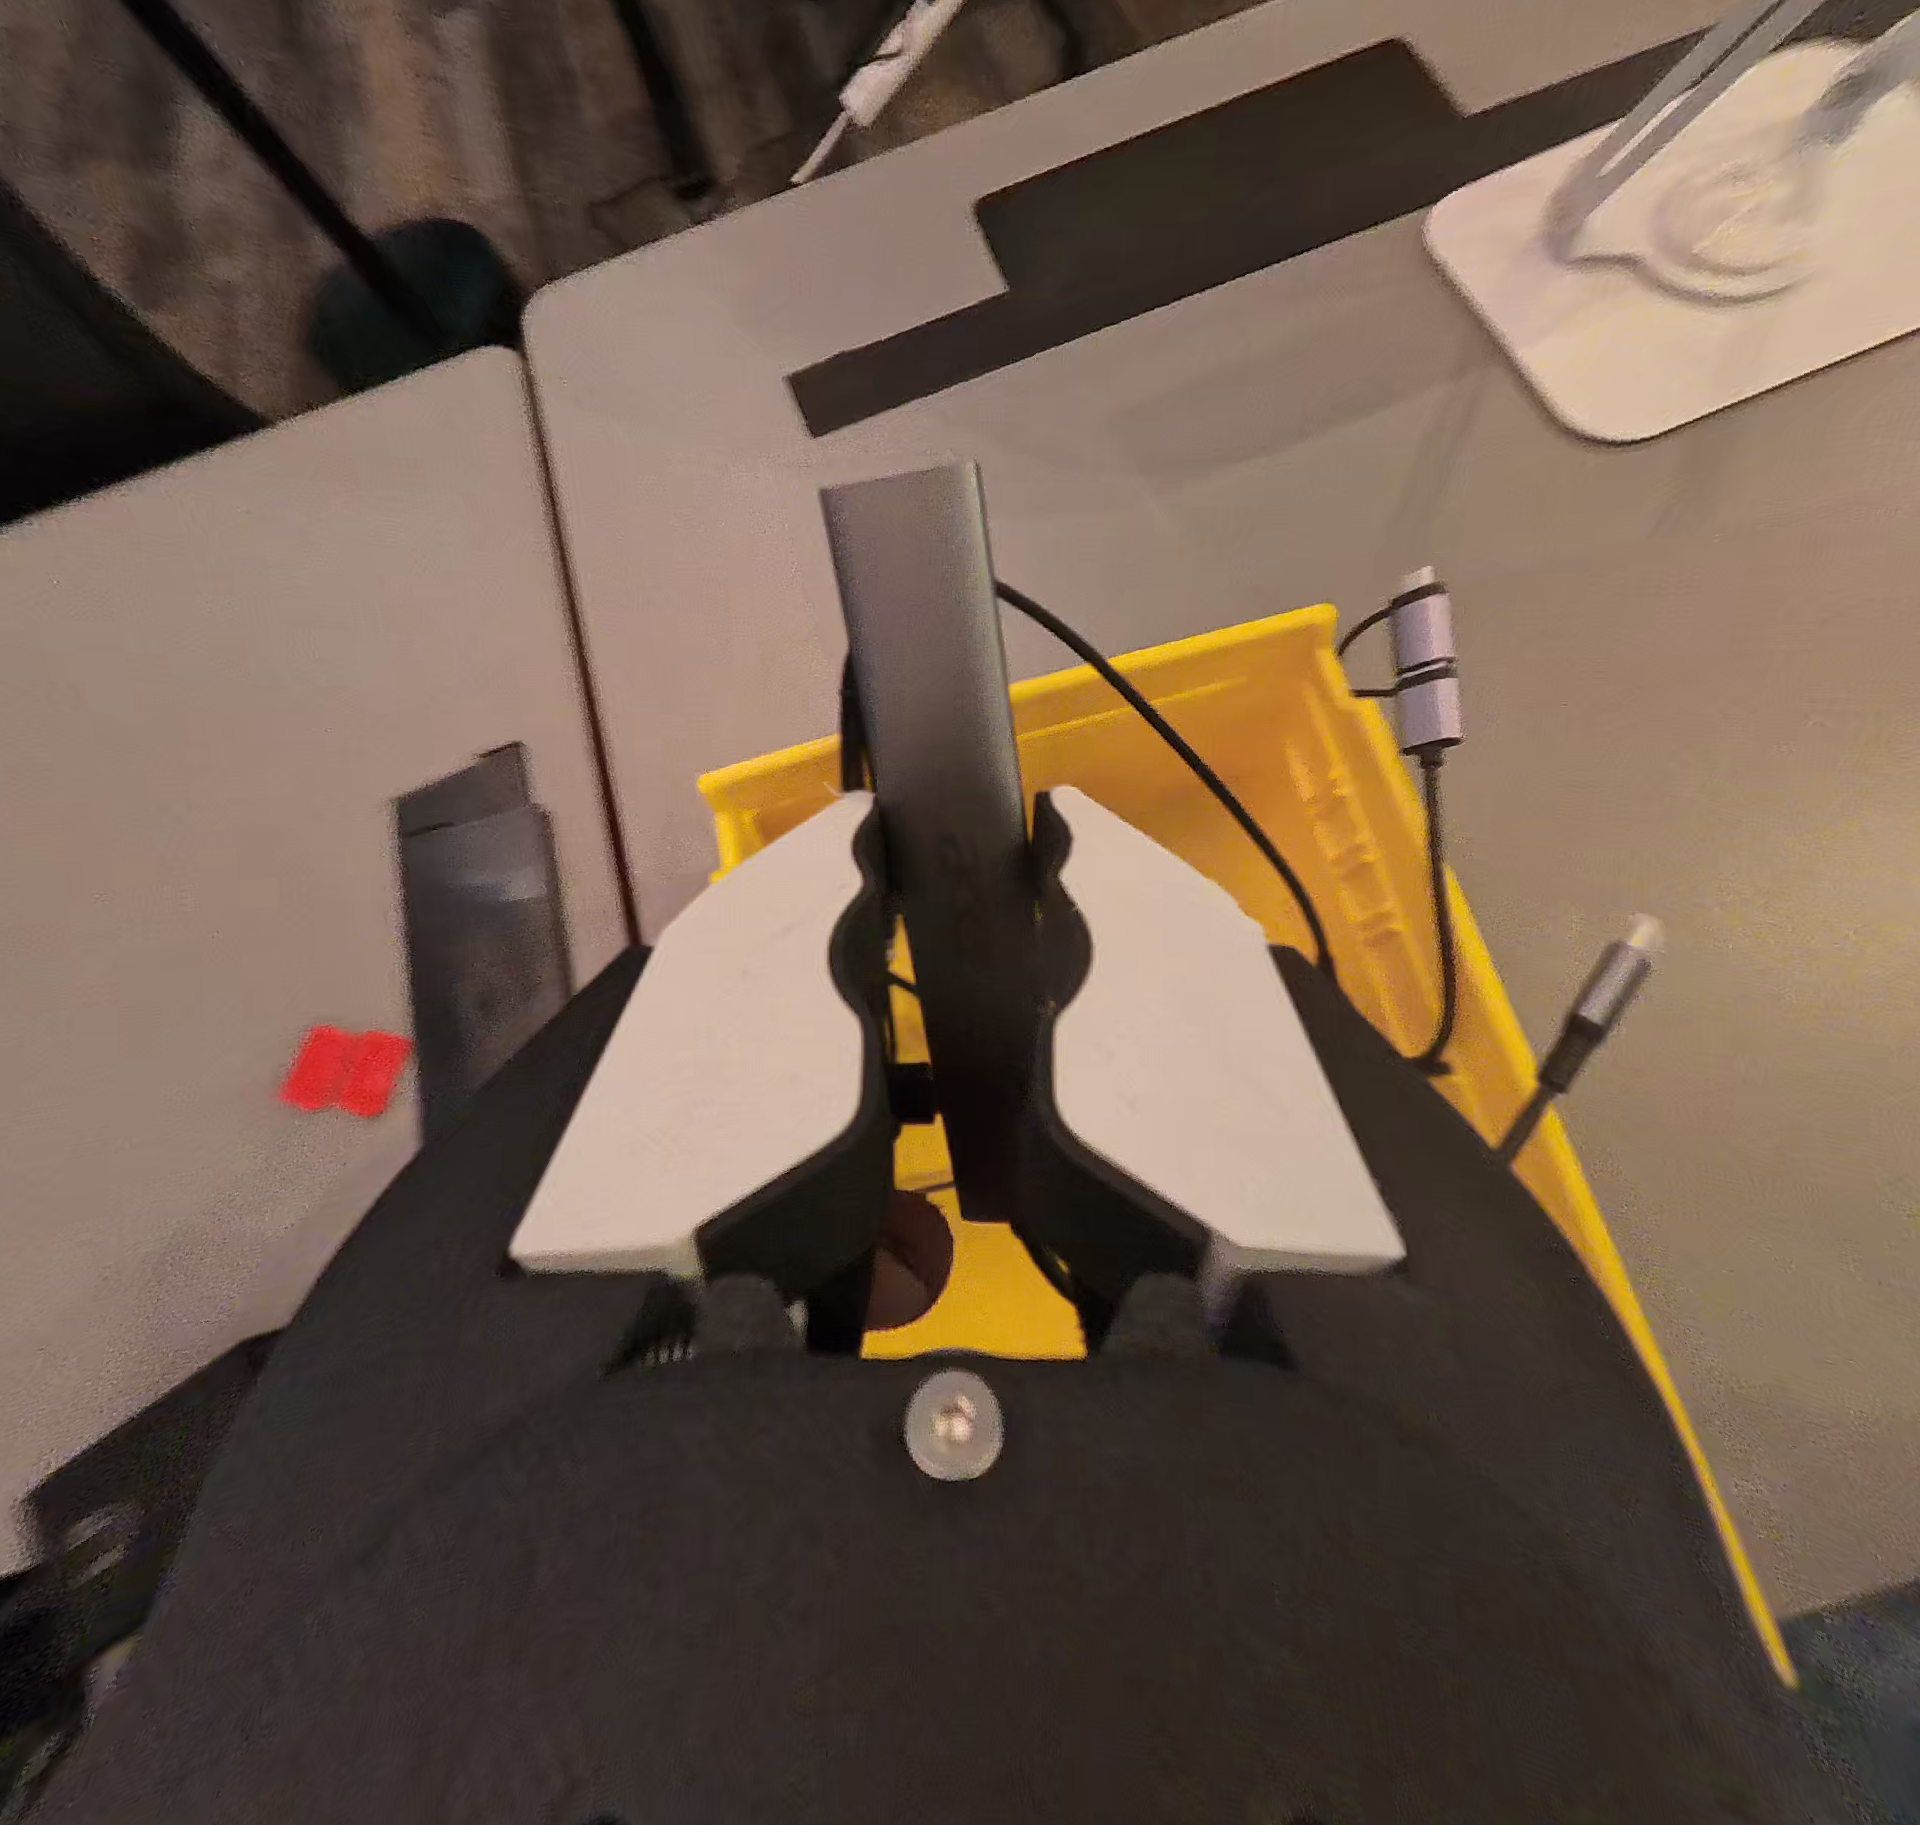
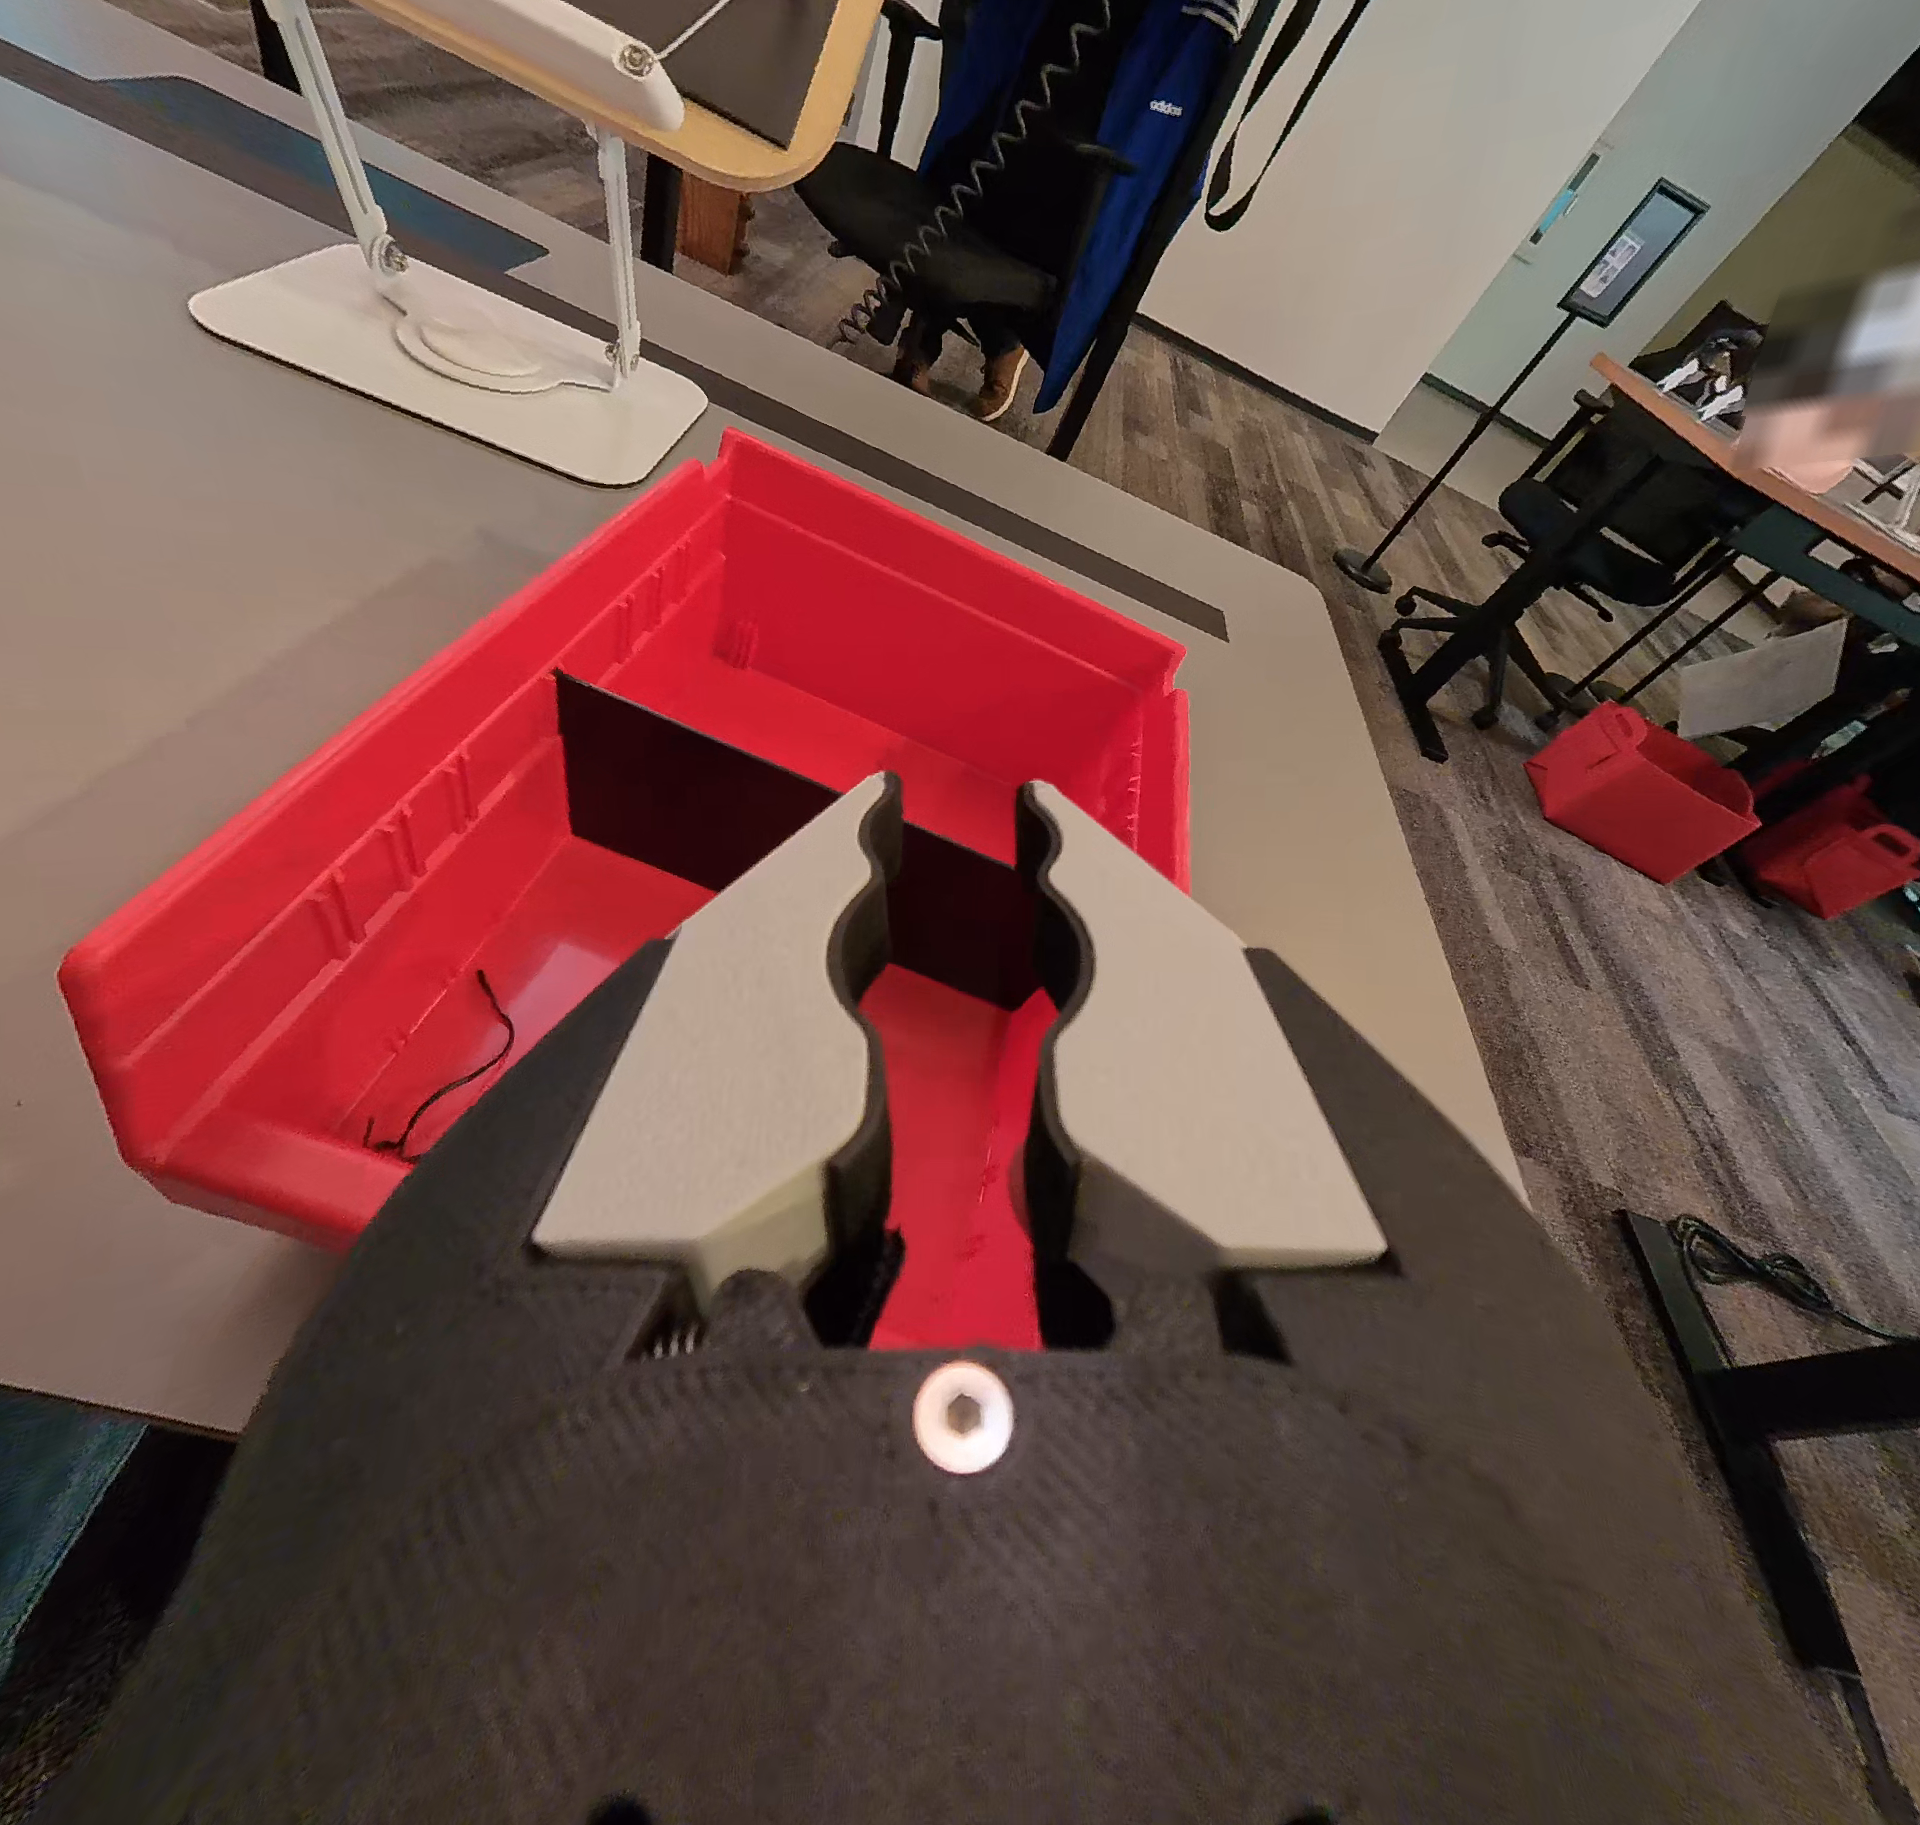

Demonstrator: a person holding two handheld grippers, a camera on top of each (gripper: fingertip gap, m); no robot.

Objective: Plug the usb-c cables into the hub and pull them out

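Note:
In the left wrist view my left gripper point(image 1: 951, 825) is shut on a flat dark grey hub point(image 1: 920, 632), which stands up between the fingers above a yellow bin point(image 1: 1340, 819). A thin black cable point(image 1: 1164, 747) runs from the hub's right side down into the bin. Two grey cable plugs hang over the bin's right wall: a double-headed one point(image 1: 1429, 674) and a single one point(image 1: 1605, 991). In the right wrist view my right gripper point(image 2: 956, 809) is open and empty, held above a red bin point(image 2: 436, 840) with a black divider point(image 2: 675, 788).
A white lamp base stands on the grey table behind each bin point(image 1: 1662, 300) point(image 2: 436, 352). A dark grey block point(image 1: 478, 902) and a red patch point(image 1: 343, 1069) lie left of the yellow bin. The table edge point(image 2: 1371, 736) drops to the floor on the right.

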